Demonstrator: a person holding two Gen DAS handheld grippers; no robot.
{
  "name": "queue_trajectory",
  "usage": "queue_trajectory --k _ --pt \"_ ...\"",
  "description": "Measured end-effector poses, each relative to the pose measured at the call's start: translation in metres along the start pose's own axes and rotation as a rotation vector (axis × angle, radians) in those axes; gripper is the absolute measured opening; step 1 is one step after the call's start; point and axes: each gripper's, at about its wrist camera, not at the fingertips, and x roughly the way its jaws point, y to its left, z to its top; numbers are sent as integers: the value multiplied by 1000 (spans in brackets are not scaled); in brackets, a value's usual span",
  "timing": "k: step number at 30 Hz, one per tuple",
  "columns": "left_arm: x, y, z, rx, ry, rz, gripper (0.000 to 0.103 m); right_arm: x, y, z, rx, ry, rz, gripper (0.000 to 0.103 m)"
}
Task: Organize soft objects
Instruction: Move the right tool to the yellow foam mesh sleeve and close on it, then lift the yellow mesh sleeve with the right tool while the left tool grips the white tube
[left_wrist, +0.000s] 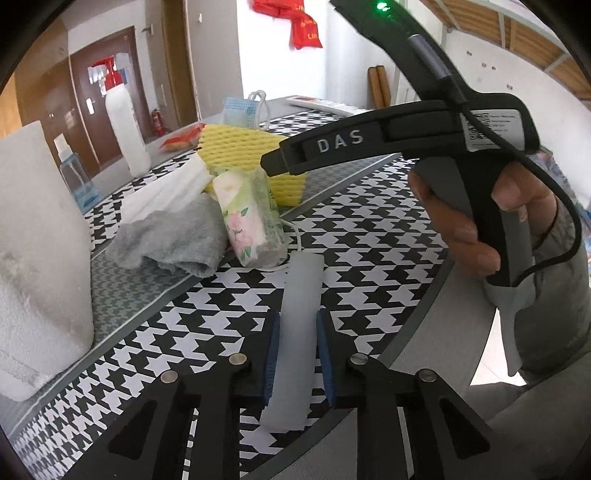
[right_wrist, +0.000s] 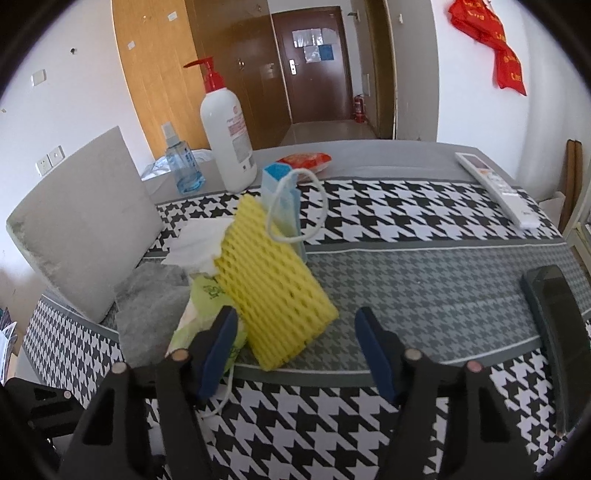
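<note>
Grey strip (left_wrist: 301, 317) is being clamped by left gripper (left_wrist: 297, 354); right gripper (right_wrist: 295, 350) is standing apart, empty, beside yellow sponge (right_wrist: 273, 280).

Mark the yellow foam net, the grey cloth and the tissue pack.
yellow foam net (right_wrist: 273, 284), right wrist view, middle of its mesh face
grey cloth (left_wrist: 170, 240), left wrist view, top of the crumpled heap
tissue pack (left_wrist: 251, 218), left wrist view, flowered wrapper side
</note>
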Motion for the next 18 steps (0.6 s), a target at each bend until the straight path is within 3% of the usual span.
queue_trajectory --k 5,10,13,18 --pt "-1 -1 0 4 -5 -5 20 7 3 1 -5 25 13 47" --pt "-2 -1 0 6 -7 -5 19 5 4 0 -12 29 20 21" --pt "-3 -2 -1 11 -12 -3 18 -2 7 -1 -16 11 27 13" --pt "-9 -5 -2 23 -28 -11 15 -21 12 -1 -30 -24 36 12"
